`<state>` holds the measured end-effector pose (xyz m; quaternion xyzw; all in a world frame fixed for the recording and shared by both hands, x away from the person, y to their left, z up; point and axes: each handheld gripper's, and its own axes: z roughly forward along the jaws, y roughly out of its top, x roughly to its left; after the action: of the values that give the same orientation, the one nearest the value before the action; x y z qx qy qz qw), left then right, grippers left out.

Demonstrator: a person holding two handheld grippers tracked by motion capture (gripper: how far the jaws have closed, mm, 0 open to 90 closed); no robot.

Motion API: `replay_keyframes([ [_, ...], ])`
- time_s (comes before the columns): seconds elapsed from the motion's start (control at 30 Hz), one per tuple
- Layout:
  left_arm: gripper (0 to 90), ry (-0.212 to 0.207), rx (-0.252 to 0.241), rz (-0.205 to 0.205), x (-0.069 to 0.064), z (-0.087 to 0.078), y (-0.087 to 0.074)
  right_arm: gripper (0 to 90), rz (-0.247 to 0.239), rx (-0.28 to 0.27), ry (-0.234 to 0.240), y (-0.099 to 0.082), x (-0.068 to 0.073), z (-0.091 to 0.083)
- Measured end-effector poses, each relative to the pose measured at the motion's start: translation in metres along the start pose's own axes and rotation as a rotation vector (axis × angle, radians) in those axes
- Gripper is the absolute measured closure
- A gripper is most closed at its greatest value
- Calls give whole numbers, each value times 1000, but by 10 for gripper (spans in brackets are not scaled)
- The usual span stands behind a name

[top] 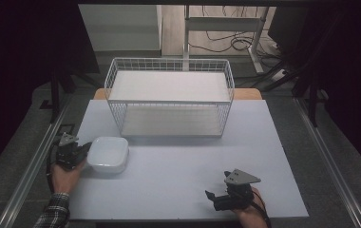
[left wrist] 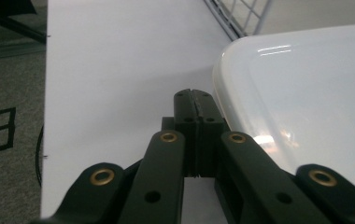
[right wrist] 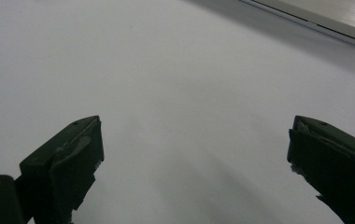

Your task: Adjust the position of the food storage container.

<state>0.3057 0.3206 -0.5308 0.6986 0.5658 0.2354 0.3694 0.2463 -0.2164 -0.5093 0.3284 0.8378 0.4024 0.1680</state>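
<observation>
Left gripper [left wrist: 195, 100]: jaws pressed together, empty, tips just beside white dish [left wrist: 306, 107]. Right gripper [right wrist: 194, 154]: jaws spread over bare table [right wrist: 166, 70].

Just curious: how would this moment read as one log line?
left tool: shut, beside white dish | right tool: open, empty | wire rack: empty

Lab-like recording space: dark curtains [top: 22, 71], loose floor cables [top: 226, 40], white test table [top: 178, 175], metal rails [top: 31, 171].
</observation>
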Motion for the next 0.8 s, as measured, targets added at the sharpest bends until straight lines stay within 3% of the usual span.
replay_keyframes([
  [0.4, 900, -24, -2, 32, -24, -2, -5, 51, -4, 6, 16, 0, 0, -1],
  [0.8, 900, -73, 7, 76, -53, 2, -3, 51, -13, 9, 17, 0, 0, -1],
])
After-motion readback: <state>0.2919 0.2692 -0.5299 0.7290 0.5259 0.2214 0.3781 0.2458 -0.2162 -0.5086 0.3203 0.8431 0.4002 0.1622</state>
